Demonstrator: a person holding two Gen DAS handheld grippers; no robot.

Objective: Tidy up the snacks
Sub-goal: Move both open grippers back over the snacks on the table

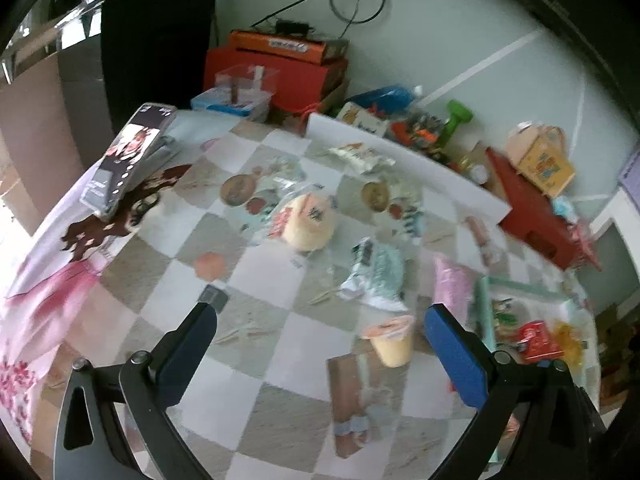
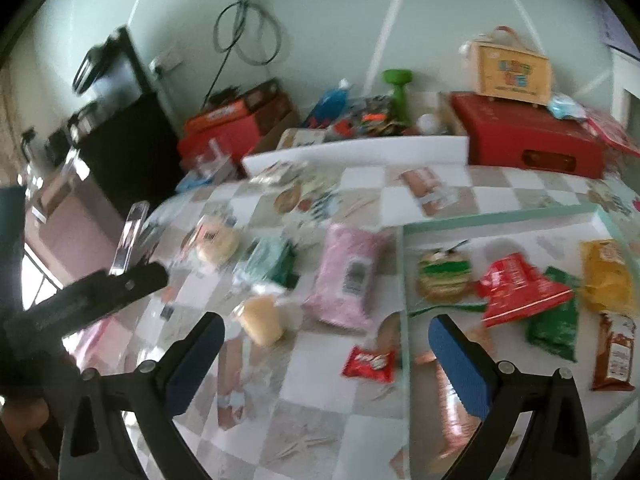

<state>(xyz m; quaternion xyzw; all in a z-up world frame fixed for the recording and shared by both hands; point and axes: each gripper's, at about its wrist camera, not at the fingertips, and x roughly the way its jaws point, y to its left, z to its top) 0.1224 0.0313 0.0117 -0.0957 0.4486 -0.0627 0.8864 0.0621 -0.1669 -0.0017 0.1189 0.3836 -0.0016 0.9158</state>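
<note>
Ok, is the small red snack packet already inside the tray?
No, the small red packet lies on the checkered tablecloth, just outside the tray edge.

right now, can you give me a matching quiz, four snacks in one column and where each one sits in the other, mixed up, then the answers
Snacks:
1. pink packet
2. small red packet
3. yellow packet
4. pudding cup

Places:
A. inside the tray, at its right side
B. on the tablecloth, just outside the tray's left wall, nearest the camera
C. on the tablecloth, left of the pink packet
D. on the tablecloth, beside the tray's left wall, beyond the small red packet

Pairs: 1-D, 2-B, 3-A, 4-C
</note>
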